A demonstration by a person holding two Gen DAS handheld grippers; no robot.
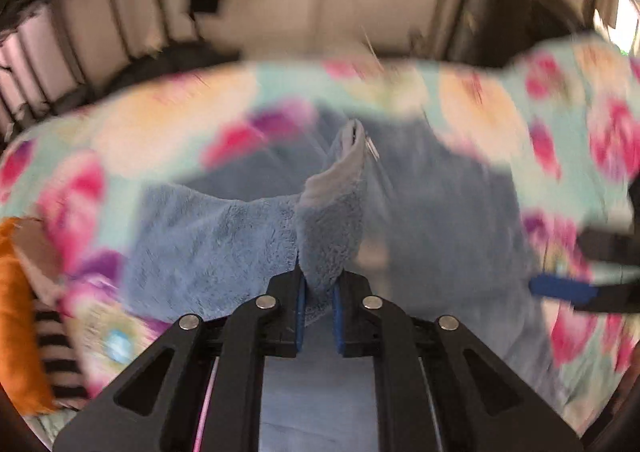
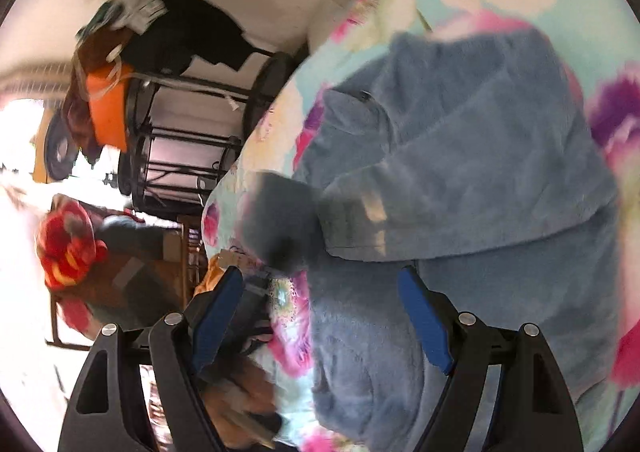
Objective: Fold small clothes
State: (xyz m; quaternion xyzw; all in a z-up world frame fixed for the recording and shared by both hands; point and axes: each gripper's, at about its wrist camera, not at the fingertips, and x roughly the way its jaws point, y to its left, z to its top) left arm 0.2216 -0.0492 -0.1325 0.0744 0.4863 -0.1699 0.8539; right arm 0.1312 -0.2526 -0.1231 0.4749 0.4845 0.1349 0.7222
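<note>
A fold of the blue fleece garment (image 1: 208,236), spread on the floral bedcover (image 1: 132,140), is clamped in the left gripper (image 1: 319,306). The right gripper (image 2: 326,326) is held apart above it. The fold should be drawn across evenly, edges aligned.

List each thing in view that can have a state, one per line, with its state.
left gripper: shut, jaws pinching a raised fold of the blue garment.
right gripper: open, jaws wide, nothing between the pads.
blue fleece garment: lying on the bedspread, partly folded, one layer over another.
floral bedspread: spread out under the garment.
orange basket: piled with clothes.
</note>
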